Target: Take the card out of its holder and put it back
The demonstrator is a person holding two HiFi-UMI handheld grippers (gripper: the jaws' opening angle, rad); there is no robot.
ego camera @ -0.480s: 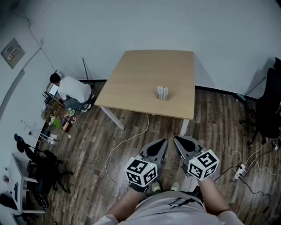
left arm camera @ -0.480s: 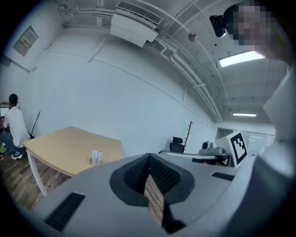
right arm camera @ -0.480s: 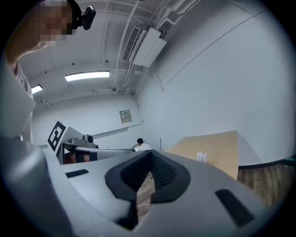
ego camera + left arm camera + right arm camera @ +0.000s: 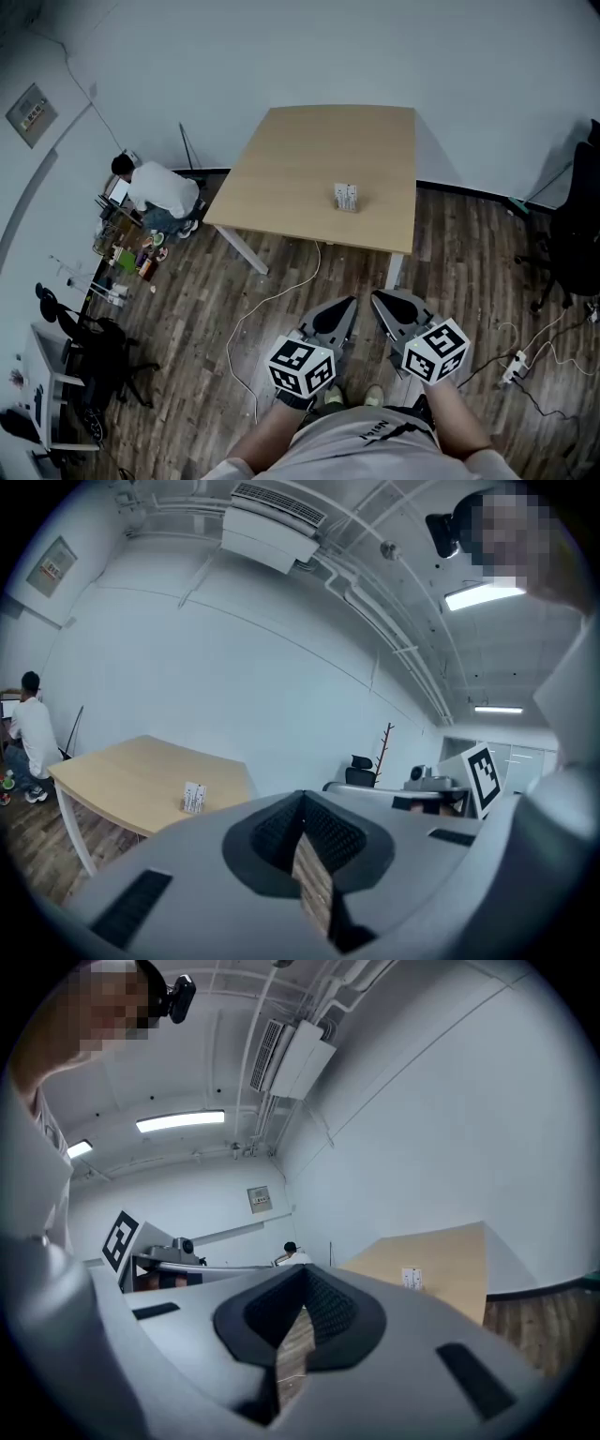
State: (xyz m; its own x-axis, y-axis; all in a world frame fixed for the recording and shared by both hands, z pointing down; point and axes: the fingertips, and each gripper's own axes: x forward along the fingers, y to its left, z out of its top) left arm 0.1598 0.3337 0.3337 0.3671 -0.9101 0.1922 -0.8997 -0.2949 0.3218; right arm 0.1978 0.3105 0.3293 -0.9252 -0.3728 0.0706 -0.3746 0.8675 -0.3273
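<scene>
**Both jaws closed and empty, card holder well away on the counter**

In the left gripper view the jaws of the left gripper [image 4: 302, 794] meet at their tips. Only a narrow sliver of wooden floor shows in the gap below the tips, and nothing is held. The right gripper view shows the same for the right gripper [image 4: 305, 1267]: tips together, floor visible through the slit beneath, nothing gripped.

The head view does not show the tips closely, but it places the pair. The left gripper [image 4: 351, 302] and the right gripper [image 4: 376, 295] sit side by side at lower centre of the frame, above the floor. Their tips point toward the counter [image 4: 309, 159] but are well apart from it.

The card holder [image 4: 346, 198] stands alone on the counter, right of centre and toward its near edge. It appears at lower left of the left gripper view [image 4: 194, 798] and at right of the right gripper view [image 4: 411, 1279]. It is small in every view. White card-like faces seem to stand upright in it, though I cannot tell for sure.

Only the gripper views show the ceiling, with its lights and a wall-mounted air conditioner [image 4: 272, 532]. A person in a white top [image 4: 159, 192] crouches at the left of the head view, beside clutter against the wall.
</scene>
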